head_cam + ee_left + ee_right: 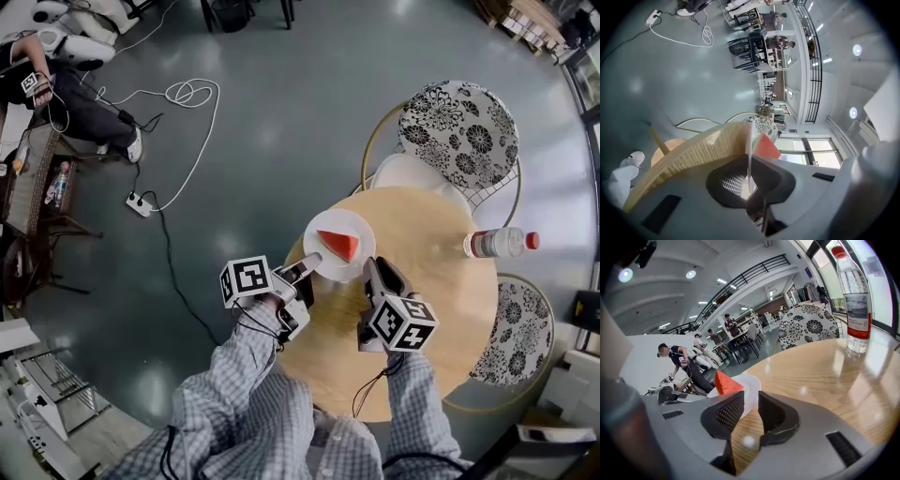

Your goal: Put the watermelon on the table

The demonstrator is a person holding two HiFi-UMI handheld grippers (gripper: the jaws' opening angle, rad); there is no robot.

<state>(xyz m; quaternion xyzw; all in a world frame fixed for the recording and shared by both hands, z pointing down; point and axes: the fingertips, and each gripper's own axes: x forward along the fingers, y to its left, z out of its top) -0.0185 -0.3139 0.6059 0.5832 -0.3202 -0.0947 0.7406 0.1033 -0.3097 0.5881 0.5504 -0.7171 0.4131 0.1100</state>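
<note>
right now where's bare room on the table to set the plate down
Bare tabletop lies between the plate and the bottle, and toward its near edge. Crowded round the plate, flanked by the left claw and right claw.

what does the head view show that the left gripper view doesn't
Only the head view: the right gripper with its jaws apart by the plate, the bottle and the person's checked sleeves. Only the left gripper view: the plate's rim edge-on, clamped between the left gripper pads, plus windows and a railing. Both: plate, watermelon, table, patterned chair and floor cable.
</note>
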